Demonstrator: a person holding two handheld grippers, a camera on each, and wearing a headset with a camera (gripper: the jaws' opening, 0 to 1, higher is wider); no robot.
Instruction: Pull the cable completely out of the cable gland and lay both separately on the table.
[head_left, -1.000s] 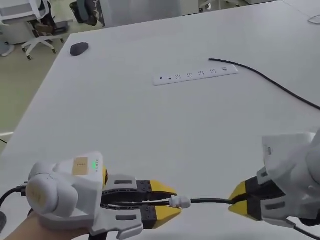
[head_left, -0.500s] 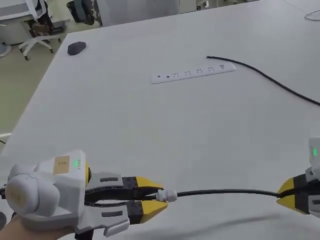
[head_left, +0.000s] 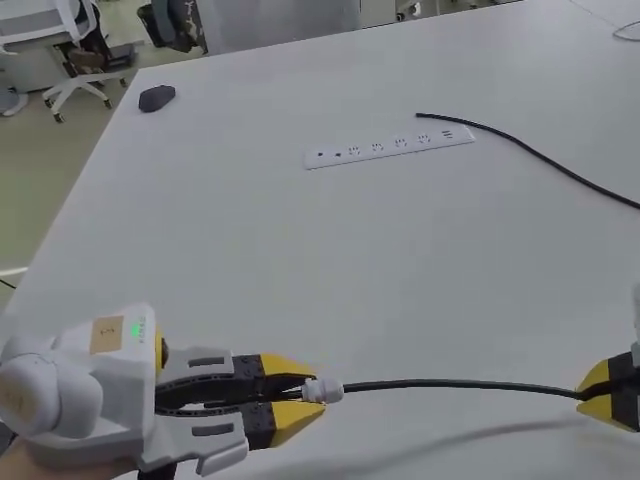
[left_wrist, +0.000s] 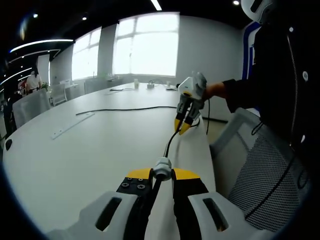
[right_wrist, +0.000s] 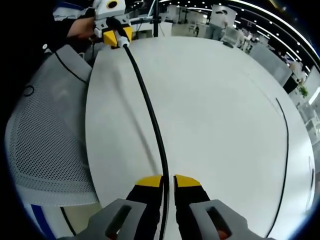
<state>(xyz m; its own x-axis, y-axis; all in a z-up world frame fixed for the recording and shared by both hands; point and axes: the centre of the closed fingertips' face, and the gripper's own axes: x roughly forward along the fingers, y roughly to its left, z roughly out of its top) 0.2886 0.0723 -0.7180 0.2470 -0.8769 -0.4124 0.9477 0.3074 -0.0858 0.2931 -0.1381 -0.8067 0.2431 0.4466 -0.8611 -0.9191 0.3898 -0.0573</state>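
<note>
A white power strip lies flat on the far half of the pale table. A black cord leaves the strip's right end and runs to the table's right edge. A small dark object, perhaps a mouse, sits near the far left corner. Office chairs stand on the floor beyond that corner. A mesh-backed chair stands just beside the table's edge.

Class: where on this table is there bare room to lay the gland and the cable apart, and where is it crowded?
Bare: the wide table between the power strip and the taut cable; also left, below the dark object. Crowded: the near edge, where left gripper, cable gland and right gripper sit.
</note>
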